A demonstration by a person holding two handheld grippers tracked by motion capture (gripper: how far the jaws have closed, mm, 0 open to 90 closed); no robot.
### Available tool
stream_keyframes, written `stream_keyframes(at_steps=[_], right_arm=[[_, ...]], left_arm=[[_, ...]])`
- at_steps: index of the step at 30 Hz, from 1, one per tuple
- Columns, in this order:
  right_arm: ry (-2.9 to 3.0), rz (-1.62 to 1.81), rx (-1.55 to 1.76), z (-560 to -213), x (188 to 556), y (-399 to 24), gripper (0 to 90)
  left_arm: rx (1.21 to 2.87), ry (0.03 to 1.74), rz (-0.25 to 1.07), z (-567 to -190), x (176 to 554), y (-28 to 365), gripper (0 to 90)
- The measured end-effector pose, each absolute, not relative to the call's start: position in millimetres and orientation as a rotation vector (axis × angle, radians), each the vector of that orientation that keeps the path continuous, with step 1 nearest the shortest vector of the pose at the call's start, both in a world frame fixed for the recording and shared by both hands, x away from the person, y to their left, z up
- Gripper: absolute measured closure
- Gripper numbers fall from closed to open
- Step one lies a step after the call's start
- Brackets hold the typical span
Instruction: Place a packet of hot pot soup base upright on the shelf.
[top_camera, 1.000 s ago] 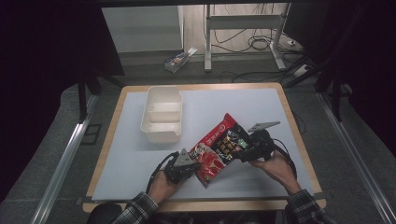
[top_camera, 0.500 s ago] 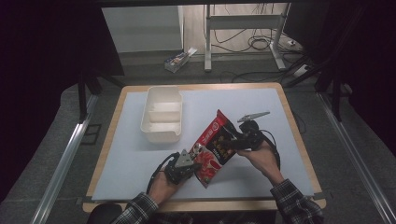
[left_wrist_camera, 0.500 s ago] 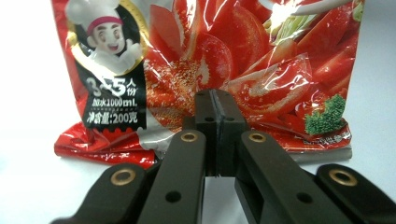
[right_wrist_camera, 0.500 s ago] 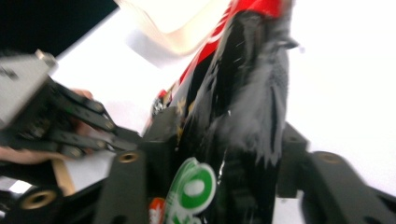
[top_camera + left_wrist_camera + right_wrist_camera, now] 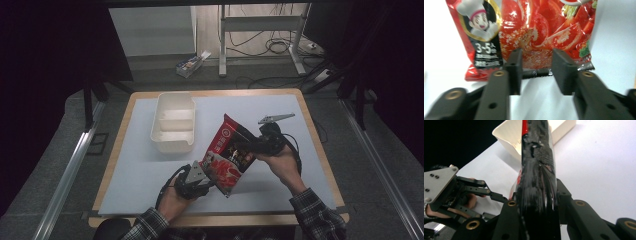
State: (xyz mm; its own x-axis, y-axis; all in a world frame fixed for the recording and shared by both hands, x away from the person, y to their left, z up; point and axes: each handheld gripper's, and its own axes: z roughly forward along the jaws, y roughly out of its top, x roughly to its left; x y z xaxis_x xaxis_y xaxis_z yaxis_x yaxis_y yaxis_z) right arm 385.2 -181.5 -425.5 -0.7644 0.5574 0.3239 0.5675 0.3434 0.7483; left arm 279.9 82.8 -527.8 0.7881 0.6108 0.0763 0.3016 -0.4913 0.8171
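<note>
A red food pouch (image 5: 226, 156) with tomato pictures hangs tilted above the white mat, one corner up toward the tray. My right gripper (image 5: 246, 149) is shut on its right side; in the right gripper view the pouch (image 5: 537, 157) runs edge-on between the jaws of that gripper (image 5: 537, 195). My left gripper (image 5: 207, 181) sits low at the pouch's bottom end. In the left gripper view its jaws stand apart (image 5: 537, 72), with the black bottom seam of the pouch (image 5: 544, 30) just past the tips, and no grip on it.
A white two-compartment container (image 5: 172, 122) stands on the mat's back left, close behind the pouch, also seen as the container (image 5: 511, 135). The white mat (image 5: 145, 170) lies on a wood-edged table. A small box (image 5: 190, 62) and cables lie on the floor beyond.
My right gripper has carried the pouch up and leftward, and the pouch now stands steeper, nearer the container. The left hand has stayed where it was.
</note>
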Motion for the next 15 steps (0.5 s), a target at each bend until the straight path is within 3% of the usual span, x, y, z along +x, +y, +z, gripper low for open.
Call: stream_keyframes(at_steps=[10, 15], right_arm=[[-2.646, -1.489, -1.097, -399.6, 392.3, -182.7, 71.9], [-2.671, -1.499, -1.104, -391.2, 398.9, -182.0, 71.7]], left_arm=[[2.079, 0.740, 0.352, -522.6, 277.1, 93.2, 17.6], [2.091, 0.755, 0.344, -519.9, 275.2, 100.8, 10.1]])
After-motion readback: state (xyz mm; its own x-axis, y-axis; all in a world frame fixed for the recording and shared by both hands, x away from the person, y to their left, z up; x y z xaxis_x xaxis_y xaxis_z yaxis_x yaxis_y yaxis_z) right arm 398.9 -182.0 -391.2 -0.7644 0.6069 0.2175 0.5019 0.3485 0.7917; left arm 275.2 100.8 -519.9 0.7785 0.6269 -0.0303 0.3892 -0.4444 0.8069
